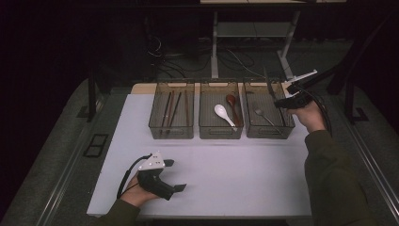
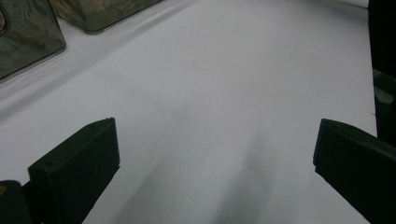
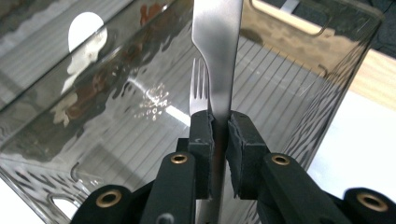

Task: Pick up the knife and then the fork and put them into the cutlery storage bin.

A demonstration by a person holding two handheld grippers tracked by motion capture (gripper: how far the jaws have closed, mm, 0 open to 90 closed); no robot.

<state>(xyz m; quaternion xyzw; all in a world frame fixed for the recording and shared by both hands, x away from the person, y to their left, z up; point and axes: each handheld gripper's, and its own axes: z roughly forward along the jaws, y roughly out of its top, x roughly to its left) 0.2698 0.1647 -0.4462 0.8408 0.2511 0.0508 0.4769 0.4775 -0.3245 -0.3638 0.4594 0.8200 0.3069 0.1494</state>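
Right gripper view, knife (image 3: 217,51) clamped in right hand-held gripper (image 3: 220,140)

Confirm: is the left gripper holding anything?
No, the left gripper has its jaws wide apart over the bare white table, nothing between them.

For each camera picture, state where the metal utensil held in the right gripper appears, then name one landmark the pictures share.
High view: the metal utensil rises from the right gripper, upper right, over the right bin.
Left gripper view: not in it.
Right gripper view: centre, standing upright, clamped between the black jaws.
Shared landmark: the white spoon, centre in the high view, upper left in the right gripper view.
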